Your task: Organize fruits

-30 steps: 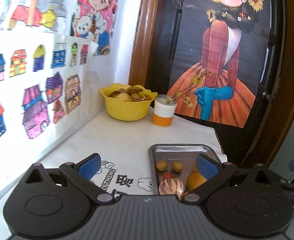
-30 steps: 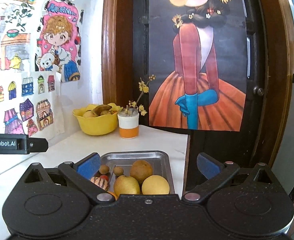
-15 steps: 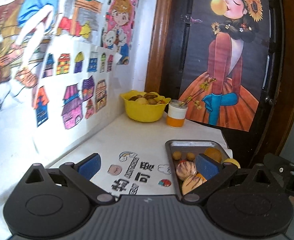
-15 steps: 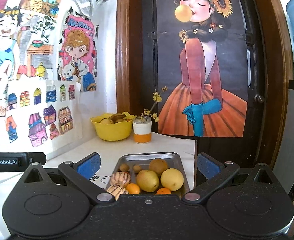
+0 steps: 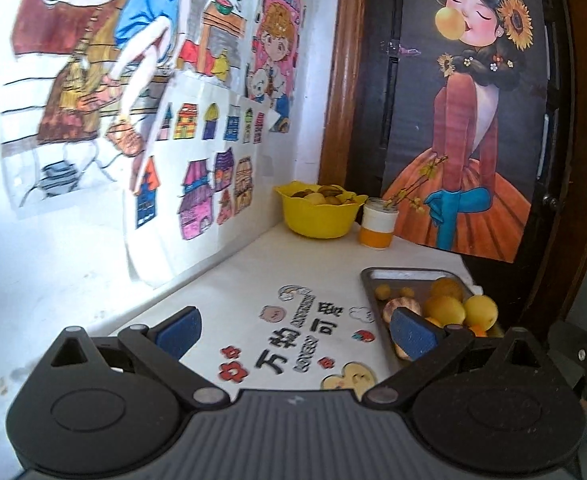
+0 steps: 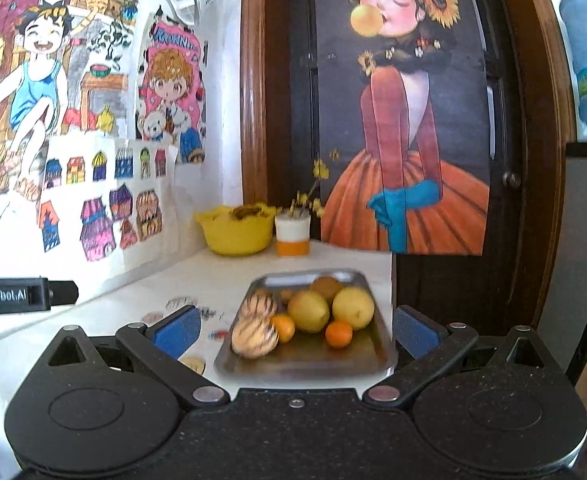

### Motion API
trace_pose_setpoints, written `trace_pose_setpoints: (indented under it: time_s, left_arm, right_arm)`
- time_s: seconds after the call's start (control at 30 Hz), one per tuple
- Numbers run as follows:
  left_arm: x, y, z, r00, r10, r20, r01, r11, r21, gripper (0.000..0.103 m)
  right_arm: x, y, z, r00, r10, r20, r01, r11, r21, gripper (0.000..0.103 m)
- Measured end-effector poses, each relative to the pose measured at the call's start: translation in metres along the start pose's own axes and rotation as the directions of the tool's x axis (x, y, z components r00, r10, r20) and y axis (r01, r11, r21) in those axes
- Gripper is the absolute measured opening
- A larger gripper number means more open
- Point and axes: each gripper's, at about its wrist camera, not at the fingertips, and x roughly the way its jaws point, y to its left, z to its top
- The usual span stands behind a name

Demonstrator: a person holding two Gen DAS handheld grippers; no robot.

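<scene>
A metal tray (image 6: pixel 345 360) on the white table holds yellow lemons (image 6: pixel 308 311), small oranges (image 6: pixel 338 334) and two striped fruits (image 6: pixel 253 338). The tray also shows in the left wrist view (image 5: pixel 409 276), at the right. A yellow bowl (image 5: pixel 317 218) with several fruits stands at the far corner; it also shows in the right wrist view (image 6: pixel 237 232). My left gripper (image 5: pixel 295 332) is open and empty above the printed tabletop. My right gripper (image 6: pixel 295 330) is open and empty, hovering in front of the tray.
A white and orange jar (image 5: pixel 377 226) with yellow flowers stands right of the bowl. Drawings cover the wall on the left. A dark door with a poster stands behind. The table edge (image 6: pixel 391 280) runs just right of the tray.
Both grippers have pulled back and up from the tray. More of the table and the wall shows in each view. Both stay open.
</scene>
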Motion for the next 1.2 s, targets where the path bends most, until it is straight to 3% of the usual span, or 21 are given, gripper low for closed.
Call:
trace_pose_setpoints:
  time_s: [0.27, 0.7, 1.2]
  left_arm:
    - [-0.007, 0.012, -0.03, 0.998, 0.033, -0.05, -0.034, 0.999, -0.023, 0.103]
    - [0.001, 0.023, -0.058, 0.995, 0.057, -0.088, -0.059, 0.998, -0.019, 0.103]
    - [0.027, 0.022, -0.068, 0.995, 0.056, -0.087, -0.054, 0.998, 0.023, 0.103]
  right_arm:
    - [0.004, 0.001, -0.025, 0.996, 0.011, -0.086, -0.009, 1.0, 0.019, 0.102]
    - [0.016, 0.007, -0.042, 0.997, 0.022, -0.074, -0.024, 0.999, -0.021, 0.102]
    - [0.044, 0.01, -0.052, 0.998, 0.009, -0.065, -0.011, 1.0, -0.019, 0.102]
